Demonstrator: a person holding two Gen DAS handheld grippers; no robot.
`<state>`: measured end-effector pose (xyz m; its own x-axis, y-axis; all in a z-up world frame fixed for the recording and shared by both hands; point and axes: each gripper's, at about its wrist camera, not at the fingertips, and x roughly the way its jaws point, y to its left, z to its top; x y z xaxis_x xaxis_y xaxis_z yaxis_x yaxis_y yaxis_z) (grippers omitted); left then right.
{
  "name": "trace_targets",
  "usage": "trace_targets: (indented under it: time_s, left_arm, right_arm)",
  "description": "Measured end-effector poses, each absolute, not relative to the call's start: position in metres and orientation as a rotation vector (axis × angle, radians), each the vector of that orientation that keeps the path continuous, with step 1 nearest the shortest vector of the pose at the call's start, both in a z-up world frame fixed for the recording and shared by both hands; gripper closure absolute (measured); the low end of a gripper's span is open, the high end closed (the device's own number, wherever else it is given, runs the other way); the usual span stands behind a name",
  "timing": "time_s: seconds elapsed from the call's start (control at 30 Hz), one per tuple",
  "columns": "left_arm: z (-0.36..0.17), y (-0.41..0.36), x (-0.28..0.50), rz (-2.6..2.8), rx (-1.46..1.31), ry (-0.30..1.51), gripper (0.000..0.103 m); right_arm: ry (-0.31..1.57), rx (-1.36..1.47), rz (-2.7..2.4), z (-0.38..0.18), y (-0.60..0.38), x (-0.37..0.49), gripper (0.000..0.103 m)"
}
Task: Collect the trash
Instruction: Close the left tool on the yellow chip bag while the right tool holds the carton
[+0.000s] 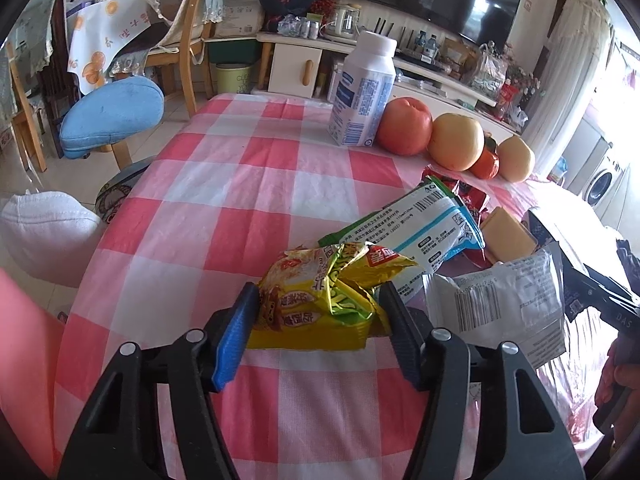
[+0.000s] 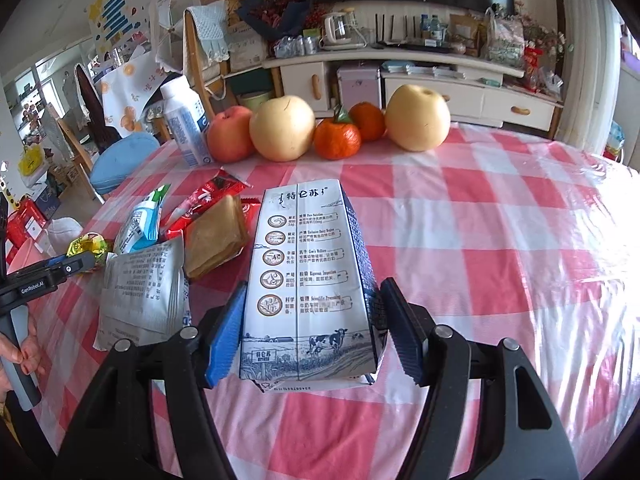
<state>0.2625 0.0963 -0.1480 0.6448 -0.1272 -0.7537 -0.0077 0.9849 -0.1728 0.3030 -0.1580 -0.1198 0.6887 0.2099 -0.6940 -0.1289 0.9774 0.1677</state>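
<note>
My left gripper (image 1: 318, 300) is shut on a crumpled yellow snack wrapper (image 1: 320, 296) on the pink checked tablecloth (image 1: 224, 200). Beside it lie a blue-and-white wrapper (image 1: 432, 224), a silver pouch (image 1: 500, 304) and a red wrapper (image 1: 468, 192). My right gripper (image 2: 312, 304) has its jaws on both sides of a flattened white-and-blue milk carton (image 2: 312, 280) lying on the cloth; whether both pads press it I cannot tell. In the right wrist view the silver pouch (image 2: 140, 292), blue wrapper (image 2: 140, 220), red wrapper (image 2: 208, 200) and a brown square piece (image 2: 216, 240) lie to its left.
At the table's far edge stand a white bottle (image 1: 360, 92), an apple (image 2: 230, 134), two pears (image 2: 282, 128) and two tangerines (image 2: 336, 138). A blue stool (image 1: 112, 116) and wooden chairs (image 1: 188, 40) stand on the left. A TV cabinet (image 2: 400, 80) lies beyond.
</note>
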Motion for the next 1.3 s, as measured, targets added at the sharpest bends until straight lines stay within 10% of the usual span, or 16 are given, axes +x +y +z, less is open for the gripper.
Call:
trace_targets:
  time_s: [0.53,0.77,0.93,1.3]
  left_arm:
    - [-0.141,0.101,0.241,-0.138,-0.221,0.859,0.048]
    - [-0.151,0.097,0.238,-0.164,-0.231,0.901,0.022]
    - [-0.156,0.103,0.241,-0.163,-0.288,0.9,0.022]
    - [-0.153,0.106,0.238,-0.185,-0.349,0.849,0.055]
  right_arm:
    - [0.661,0.119,0.194,-0.083,-0.158,0.26,0.037]
    - [0.639,0.083,0.235,-0.073,-0.137,0.248,0.037]
    - [0.635,0.049,0.257,-0.071,-0.122,0.242,0.037]
    - [0.626,0.004,0.286,-0.063,-0.093,0.228,0.037]
